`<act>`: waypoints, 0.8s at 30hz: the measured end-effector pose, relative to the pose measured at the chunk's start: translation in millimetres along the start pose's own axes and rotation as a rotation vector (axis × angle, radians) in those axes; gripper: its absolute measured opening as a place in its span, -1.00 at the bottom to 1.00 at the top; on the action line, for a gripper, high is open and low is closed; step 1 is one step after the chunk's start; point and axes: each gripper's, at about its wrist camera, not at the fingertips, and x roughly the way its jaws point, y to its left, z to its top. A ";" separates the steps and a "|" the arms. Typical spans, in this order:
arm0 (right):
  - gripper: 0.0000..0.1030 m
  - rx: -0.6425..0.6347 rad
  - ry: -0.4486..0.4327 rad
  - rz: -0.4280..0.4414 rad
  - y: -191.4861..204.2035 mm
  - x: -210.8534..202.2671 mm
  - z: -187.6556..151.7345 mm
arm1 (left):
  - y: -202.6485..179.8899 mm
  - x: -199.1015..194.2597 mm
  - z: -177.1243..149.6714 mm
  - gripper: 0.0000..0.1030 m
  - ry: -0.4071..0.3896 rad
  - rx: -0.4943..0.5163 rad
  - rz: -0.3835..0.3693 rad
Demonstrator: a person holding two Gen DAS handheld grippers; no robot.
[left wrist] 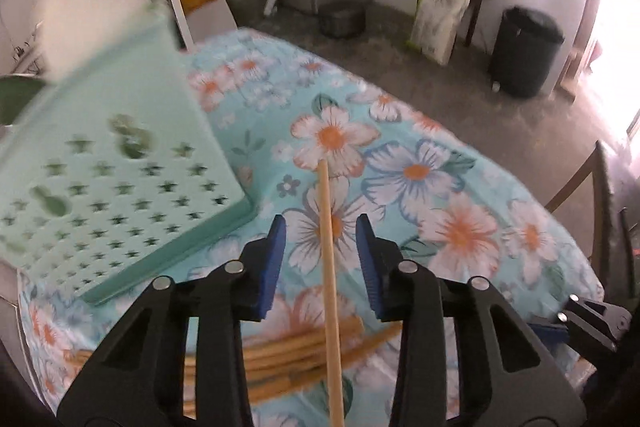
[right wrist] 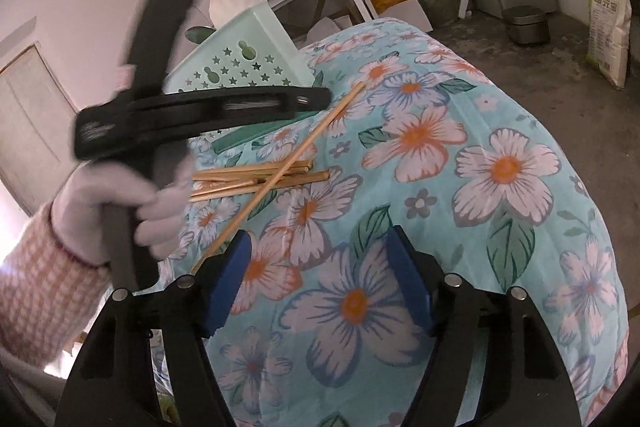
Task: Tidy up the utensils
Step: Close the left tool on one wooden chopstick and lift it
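Left wrist view: left gripper (left wrist: 321, 259) jaws wide, single chopstick (left wrist: 330, 267) between pads, untouched. Risk: closing off-centre rolls it toward chopstick pile (left wrist: 288, 355) below. Green holder (left wrist: 120, 163) lies left of stick, blurred.

Right wrist view: right gripper (right wrist: 318, 283) wide, empty, hovering over floral cloth (right wrist: 500, 163), right of pile. Gloved hand (right wrist: 120, 203) grips left tool, tilted down.

Right tool (right wrist: 320, 279) open over floral cloth (right wrist: 500, 163); chopsticks (right wrist: 256, 179) piled beside green holder (right wrist: 256, 39).

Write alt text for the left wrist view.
The open left tool hovers over one long chopstick lying across a chopstick pile on a floral tablecloth. A mint holder with star holes lies to its left.
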 end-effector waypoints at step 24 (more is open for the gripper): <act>0.18 -0.005 0.038 -0.050 4.3 3.9 1.9 | 85.7 -128.9 -107.6 -0.89 -0.042 -0.406 0.004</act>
